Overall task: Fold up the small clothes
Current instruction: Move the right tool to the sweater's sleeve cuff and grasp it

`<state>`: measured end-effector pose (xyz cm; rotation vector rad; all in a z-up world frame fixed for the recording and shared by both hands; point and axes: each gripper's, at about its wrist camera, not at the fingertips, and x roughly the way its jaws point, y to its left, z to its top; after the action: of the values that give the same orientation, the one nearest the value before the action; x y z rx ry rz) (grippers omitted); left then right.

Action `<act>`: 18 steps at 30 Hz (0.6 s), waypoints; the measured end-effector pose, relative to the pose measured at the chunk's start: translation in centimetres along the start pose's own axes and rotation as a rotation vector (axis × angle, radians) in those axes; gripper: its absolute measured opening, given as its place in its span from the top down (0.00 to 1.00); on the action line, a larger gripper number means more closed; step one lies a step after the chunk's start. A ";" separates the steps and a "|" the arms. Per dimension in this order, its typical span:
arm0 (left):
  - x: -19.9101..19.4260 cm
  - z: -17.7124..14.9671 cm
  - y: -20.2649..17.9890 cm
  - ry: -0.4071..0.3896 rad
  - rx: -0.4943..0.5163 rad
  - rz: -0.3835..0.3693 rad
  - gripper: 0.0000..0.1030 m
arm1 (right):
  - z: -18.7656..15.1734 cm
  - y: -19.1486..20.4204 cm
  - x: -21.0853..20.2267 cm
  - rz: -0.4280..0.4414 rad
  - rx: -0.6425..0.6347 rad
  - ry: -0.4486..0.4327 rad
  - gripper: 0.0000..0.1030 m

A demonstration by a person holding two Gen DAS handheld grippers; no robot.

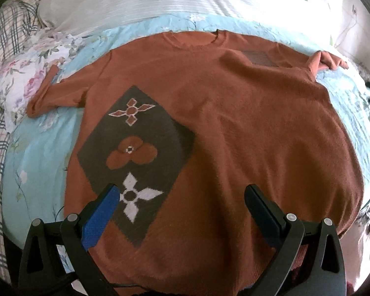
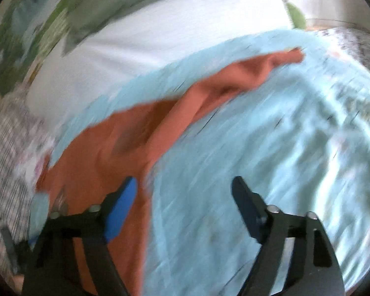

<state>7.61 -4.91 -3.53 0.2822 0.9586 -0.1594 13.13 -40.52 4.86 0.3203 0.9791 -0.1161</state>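
Left wrist view: my left tongs hang wide open and empty above the lower front of the sweater, which lies flat on the blue sheet, collar away from me. Its dark patch sits toward the left sleeve.

Right wrist view (blurred): my right tongs stand partly open, empty, over the sheet beside the sweater's edge.

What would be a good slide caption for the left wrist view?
Open left gripper above an orange sweater spread flat on a blue sheet.
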 end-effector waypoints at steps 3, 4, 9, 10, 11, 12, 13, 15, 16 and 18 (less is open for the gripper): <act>0.7 0.2 -0.4 0.025 0.004 -0.007 0.02 | 4.2 -3.5 1.0 -0.056 0.089 -0.051 0.40; 0.9 0.4 -0.5 0.032 0.003 -0.009 0.02 | 5.5 -4.6 1.5 -0.061 0.112 -0.073 0.40; 2.4 1.2 -1.1 0.073 0.003 -0.016 0.02 | 10.9 -10.6 5.0 -0.071 0.268 -0.127 0.45; 2.7 1.4 -1.3 0.083 0.006 -0.018 0.02 | 11.8 -11.6 5.9 -0.074 0.293 -0.131 0.46; 2.9 1.4 -1.5 0.093 0.009 -0.021 0.02 | 12.7 -12.4 6.9 -0.078 0.313 -0.134 0.48; 3.1 1.6 -1.7 0.101 0.015 -0.022 0.02 | 13.8 -13.1 7.7 -0.085 0.327 -0.137 0.49; 3.4 1.7 -2.0 0.108 0.022 -0.024 0.02 | 14.4 -13.8 8.4 -0.084 0.346 -0.142 0.49; 3.8 1.9 -2.3 0.116 0.033 -0.023 0.02 | 15.4 -15.3 9.9 -0.057 0.397 -0.138 0.49; 4.0 2.0 -2.4 0.121 0.036 -0.022 0.02 | 15.8 -16.0 10.7 -0.043 0.423 -0.132 0.49; 4.5 2.3 -2.6 0.131 0.036 -0.025 0.02 | 16.2 -17.3 11.6 -0.046 0.446 -0.125 0.51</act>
<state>11.29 -8.15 -6.43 0.3169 1.0905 -0.1830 28.31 -61.49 -0.11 0.6910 0.8310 -0.3944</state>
